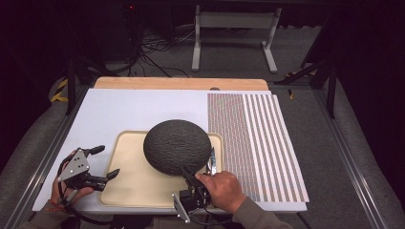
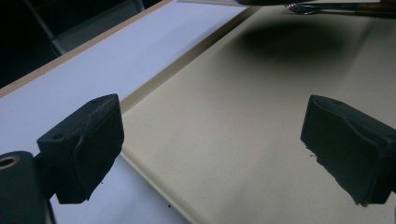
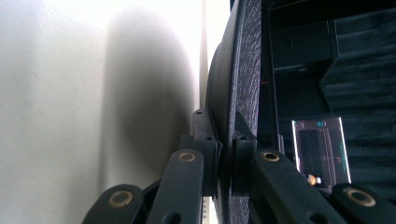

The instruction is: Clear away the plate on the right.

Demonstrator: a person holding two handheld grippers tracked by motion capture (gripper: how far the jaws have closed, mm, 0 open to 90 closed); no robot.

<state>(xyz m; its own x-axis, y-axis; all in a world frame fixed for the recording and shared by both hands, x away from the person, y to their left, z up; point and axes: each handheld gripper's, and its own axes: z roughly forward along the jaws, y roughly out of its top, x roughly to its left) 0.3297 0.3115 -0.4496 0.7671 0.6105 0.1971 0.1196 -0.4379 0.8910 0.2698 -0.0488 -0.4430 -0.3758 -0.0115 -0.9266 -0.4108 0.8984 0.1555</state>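
Nearest the person, the right gripper (image 1: pixel 193 180) sits at the front edge of the tray (image 1: pixel 125 191), held by the right hand (image 1: pixel 223 190). In the right gripper view its jaws are pinched on the thin rim of the dark textured dish (image 3: pixel 243 84), one pad on each side of the edge, w/ almost no gap betw. them. The dish (image 1: pixel 177 146) is round, dark grey w/ a rough pebbled surface, and from the high view it looks like a domed bowl turned upside down, though a shallow plate tilted up can't be ruled out. It's over the middle-right part of the tray, its shadow falling on the beige surface (image 3: pixel 140 93) beside it.

Just right of the dish, near the right hand, a fork (image 1: pixel 213 160) lies along the tray's right rim; its tines also show at the top of the left gripper view (image 2: pixel 303 7).

The left gripper (image 1: pixel 106 163) is at the tray's front-left corner, in the left hand (image 1: pixel 64 193), fingers (image 2: pixel 88 144) spread wide w/ nothing betw. them, hovering over the tray's left rim (image 2: pixel 154 88), well apart from the dish.

The tray rests on a white board (image 1: pixel 143 107). Farther right is a striped mat (image 1: pixel 253 138), and beyond the board a wooden table edge (image 1: pixel 181 83).
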